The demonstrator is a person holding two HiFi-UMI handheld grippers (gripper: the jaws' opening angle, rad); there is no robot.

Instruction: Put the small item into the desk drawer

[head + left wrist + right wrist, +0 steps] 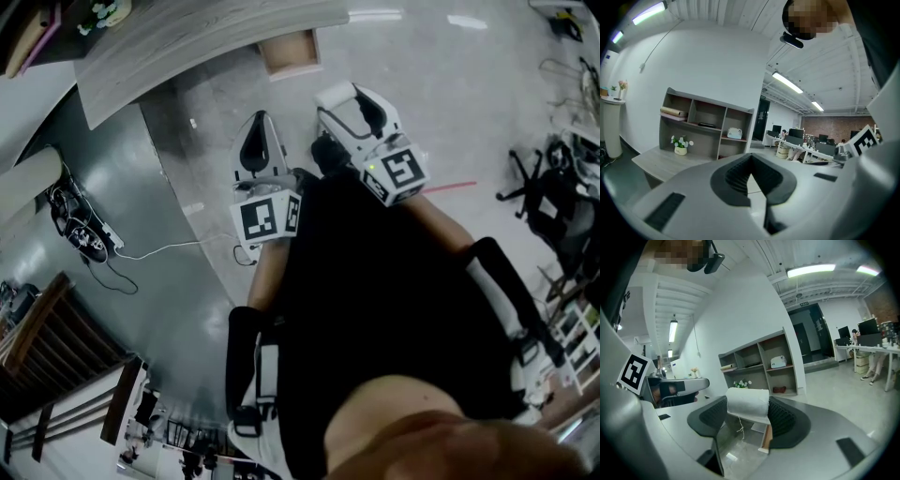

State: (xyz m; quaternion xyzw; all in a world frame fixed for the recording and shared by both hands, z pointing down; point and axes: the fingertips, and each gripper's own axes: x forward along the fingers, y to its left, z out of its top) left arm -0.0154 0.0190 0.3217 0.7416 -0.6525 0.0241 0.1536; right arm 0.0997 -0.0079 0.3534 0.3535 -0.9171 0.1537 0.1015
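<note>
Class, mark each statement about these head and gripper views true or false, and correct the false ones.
1. The right hand-held gripper holds a white roll between its jaws. True.
2. The left hand-held gripper also grips something. False: its jaws are together with nothing between them.
3. The desk drawer is shut. False: it stands pulled out.
4. A pot of white flowers stands on the desk beside the shelf unit. True.
</note>
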